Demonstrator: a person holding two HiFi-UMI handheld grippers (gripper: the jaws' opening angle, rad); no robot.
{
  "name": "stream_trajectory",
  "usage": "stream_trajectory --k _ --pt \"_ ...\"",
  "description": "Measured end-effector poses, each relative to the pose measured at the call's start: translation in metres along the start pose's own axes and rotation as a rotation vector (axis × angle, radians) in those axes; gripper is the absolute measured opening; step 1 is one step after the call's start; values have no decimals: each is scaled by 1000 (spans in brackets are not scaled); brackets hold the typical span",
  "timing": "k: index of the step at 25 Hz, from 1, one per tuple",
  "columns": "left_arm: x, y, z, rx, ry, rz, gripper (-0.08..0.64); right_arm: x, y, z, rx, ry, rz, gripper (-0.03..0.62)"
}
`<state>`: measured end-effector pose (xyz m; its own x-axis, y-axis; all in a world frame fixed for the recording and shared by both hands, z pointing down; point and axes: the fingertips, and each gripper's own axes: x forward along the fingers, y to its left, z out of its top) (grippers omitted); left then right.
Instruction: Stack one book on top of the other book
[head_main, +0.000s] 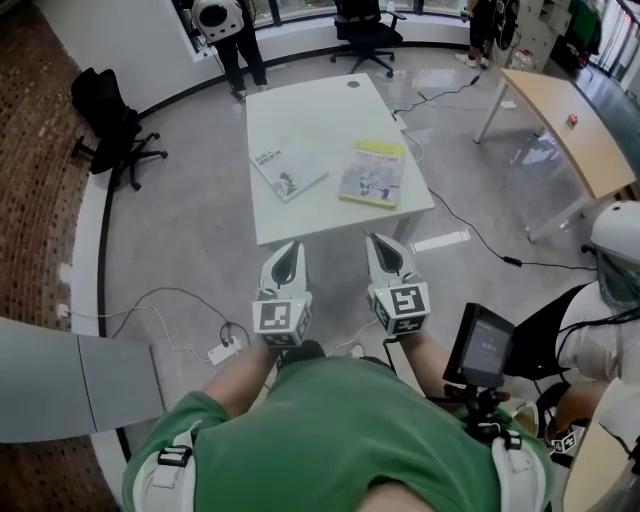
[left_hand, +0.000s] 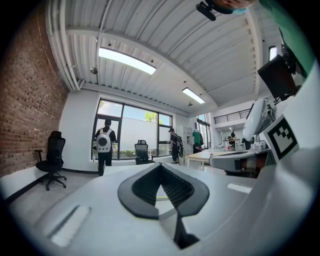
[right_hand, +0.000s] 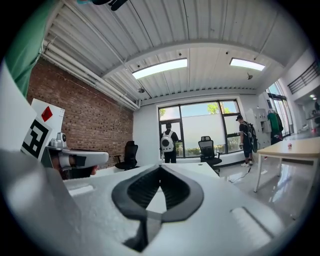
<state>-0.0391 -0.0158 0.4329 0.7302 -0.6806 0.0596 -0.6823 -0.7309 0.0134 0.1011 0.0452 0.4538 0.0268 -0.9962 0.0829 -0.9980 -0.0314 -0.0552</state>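
Two books lie side by side on a white table (head_main: 300, 115): a white-covered book (head_main: 288, 170) on the left and a yellow-green book (head_main: 373, 172) on the right. Both grippers are held short of the table's near edge, pointing level toward it. My left gripper (head_main: 291, 245) is shut with nothing in it, in line with the white book. My right gripper (head_main: 381, 242) is shut and empty too, in line with the yellow-green book. In the left gripper view the shut jaws (left_hand: 161, 169) fill the foreground; the right gripper view shows the same (right_hand: 160, 170).
A wooden desk (head_main: 570, 130) stands to the right, with a cable (head_main: 480, 235) across the floor between. A black office chair (head_main: 110, 130) is at the left, another (head_main: 365, 30) beyond the table. A person with a white backpack (head_main: 225, 25) stands at the back. A power strip (head_main: 225, 350) lies at my left.
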Motion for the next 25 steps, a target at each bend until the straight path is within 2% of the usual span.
stream_trajectory --k 7,15,25 --pt "37 -16 -18 46 56 -31 6 9 -44 -27 55 54 -27 3" --pt "105 -17 -37 21 116 -96 6 36 -94 -46 71 134 -125 3" --pt "187 -1 -48 23 110 -204 6 86 -134 -54 60 187 -237 3"
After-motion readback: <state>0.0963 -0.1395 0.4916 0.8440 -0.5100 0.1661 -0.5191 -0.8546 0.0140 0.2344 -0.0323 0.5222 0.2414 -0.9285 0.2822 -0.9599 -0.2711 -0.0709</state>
